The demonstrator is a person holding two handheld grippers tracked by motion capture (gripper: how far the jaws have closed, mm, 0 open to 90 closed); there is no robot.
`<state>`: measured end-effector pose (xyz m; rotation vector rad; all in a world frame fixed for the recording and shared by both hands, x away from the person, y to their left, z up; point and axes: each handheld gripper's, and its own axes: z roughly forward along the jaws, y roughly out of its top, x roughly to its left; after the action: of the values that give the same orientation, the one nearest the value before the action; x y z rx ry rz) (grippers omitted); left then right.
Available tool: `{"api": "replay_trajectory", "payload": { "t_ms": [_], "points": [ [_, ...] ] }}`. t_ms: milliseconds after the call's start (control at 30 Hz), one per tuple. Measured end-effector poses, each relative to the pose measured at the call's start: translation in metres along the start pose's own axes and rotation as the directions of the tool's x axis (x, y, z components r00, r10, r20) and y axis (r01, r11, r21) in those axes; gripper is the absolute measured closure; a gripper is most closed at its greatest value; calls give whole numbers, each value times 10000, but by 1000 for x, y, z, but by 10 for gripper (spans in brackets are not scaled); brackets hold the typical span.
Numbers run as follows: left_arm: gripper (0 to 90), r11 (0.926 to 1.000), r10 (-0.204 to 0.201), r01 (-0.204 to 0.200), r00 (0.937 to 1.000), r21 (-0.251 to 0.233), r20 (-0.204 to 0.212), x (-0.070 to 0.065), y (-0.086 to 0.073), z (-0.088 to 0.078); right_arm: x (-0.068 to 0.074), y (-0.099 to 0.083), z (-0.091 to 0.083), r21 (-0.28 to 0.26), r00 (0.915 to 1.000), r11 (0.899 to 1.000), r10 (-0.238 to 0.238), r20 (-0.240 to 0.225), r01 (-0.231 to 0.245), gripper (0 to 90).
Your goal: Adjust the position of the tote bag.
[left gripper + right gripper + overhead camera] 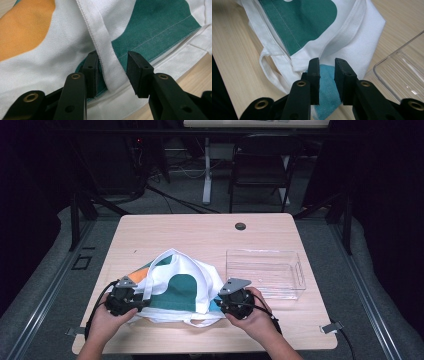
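Left gripper [110,72] fingers spread, strap [102,45] lying loose between. Right gripper [327,80] fingers parted, blue cloth [328,92] between, unpinched. Tote bag [175,287] crumpled near table [200,232] front edge. Judged light, limp canvas; best taken at stitched strap or hem.

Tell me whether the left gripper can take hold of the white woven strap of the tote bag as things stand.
Probably yes. The white woven strap already runs between the open jaws of the left gripper, lying against one pad; nothing covers it, so closing should catch it.
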<state>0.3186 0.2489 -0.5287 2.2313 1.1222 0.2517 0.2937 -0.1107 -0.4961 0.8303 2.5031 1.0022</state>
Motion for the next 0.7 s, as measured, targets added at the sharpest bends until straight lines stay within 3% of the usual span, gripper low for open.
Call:
{"api": "replay_trajectory", "payload": {
  "t_ms": [200, 533, 700],
  "points": [
    [663, 10000, 69, -69, 10000, -3, 12, -2, 1, -2, 1, 0, 0, -19, 10000, 10000, -11, -9, 11, 747],
    [845, 9992, 384, -385, 9990, -49, -231, -4, 1, -4, 2, 0, 1, -57, 10000, 10000, -11, -33, 11, 747],
    [871, 9987, 510, -511, 9985, -27, -186, -4, 2, -5, 2, 0, 1, -38, 10000, 10000, -53, -32, 53, 746]
  ]
}}
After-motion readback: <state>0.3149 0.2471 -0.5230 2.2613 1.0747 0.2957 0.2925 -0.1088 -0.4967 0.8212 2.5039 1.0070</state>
